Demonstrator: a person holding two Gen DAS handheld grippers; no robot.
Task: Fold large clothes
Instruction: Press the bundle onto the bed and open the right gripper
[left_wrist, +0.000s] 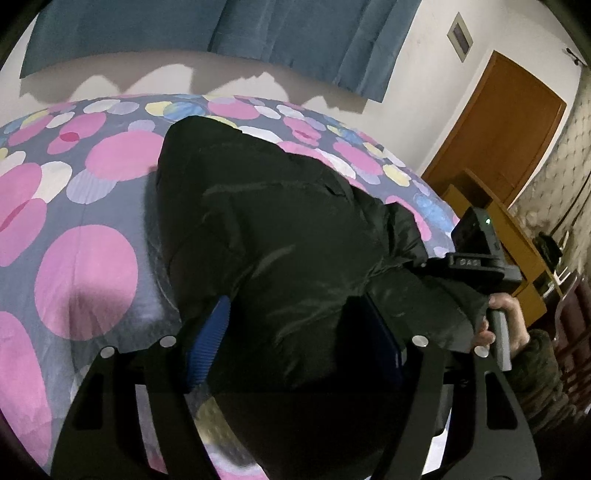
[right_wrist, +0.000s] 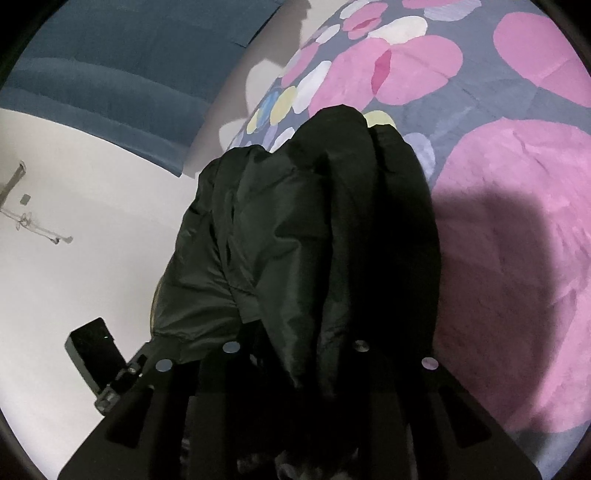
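black jacket (left_wrist: 280, 229) bunched, bedspread (left_wrist: 85, 236) edge maybe near

Left hand-held gripper (left_wrist: 295, 339): black frame, silver screws, ribbed blue pad (left_wrist: 208, 343). Bare hand (left_wrist: 504, 325), dark mottled sleeve (left_wrist: 543, 373).

**Dark padding swallowing both tool tips**

The bulky black padded jacket (left_wrist: 280, 236) is covering much of the left tool (left_wrist: 295, 343); only one blue ribbed finger pad (left_wrist: 208, 343) is showing, so its grip is staying unclear. In the right wrist view the same jacket (right_wrist: 295, 229) is draping over the right tool (right_wrist: 295, 373), burying the fingertips in shadow. The spotted pink and grey bedspread (left_wrist: 85, 229) is running off the frame edge. The person's hand (left_wrist: 506, 325) is peeking out, half hidden behind fabric and a grey handle.
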